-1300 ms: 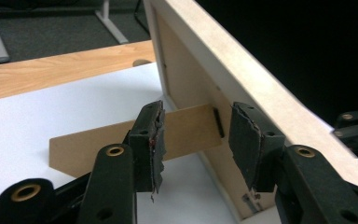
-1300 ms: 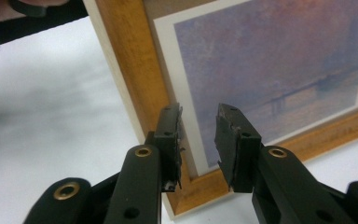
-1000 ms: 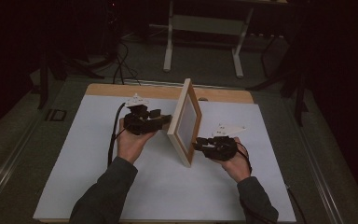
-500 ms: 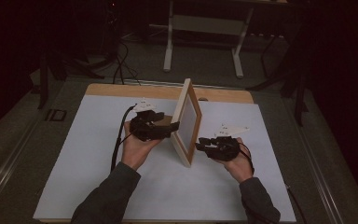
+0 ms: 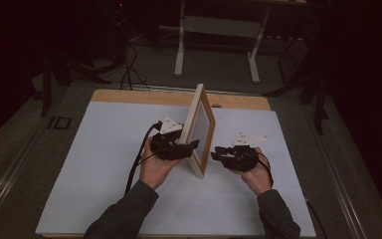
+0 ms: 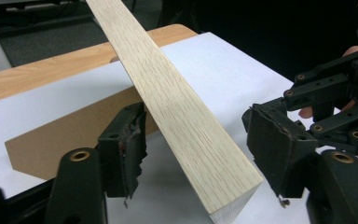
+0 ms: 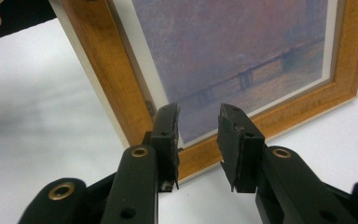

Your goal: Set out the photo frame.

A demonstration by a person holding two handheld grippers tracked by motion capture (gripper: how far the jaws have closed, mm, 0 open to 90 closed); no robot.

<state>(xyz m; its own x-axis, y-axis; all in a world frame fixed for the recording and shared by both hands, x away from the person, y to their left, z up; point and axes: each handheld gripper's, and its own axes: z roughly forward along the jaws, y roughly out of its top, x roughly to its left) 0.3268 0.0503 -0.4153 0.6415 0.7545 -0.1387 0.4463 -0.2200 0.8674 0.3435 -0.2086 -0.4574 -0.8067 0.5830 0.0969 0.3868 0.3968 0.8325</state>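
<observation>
Light oak picture frame with bridge print point(image 5: 200, 130) upright on white table point(image 5: 94, 164), long edge running away; left hand-held gripper point(image 6: 196, 140) straddles near edge, jaws just opened wide (pads clear); right hand-held gripper point(image 7: 198, 140) half-open facing print, empty.

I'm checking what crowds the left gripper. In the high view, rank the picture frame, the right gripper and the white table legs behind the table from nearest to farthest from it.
1. Picture frame: right at the left gripper, its edge between the jaws.
2. Right gripper: just past the frame, on its picture side.
3. White table legs: far back on the floor.
</observation>
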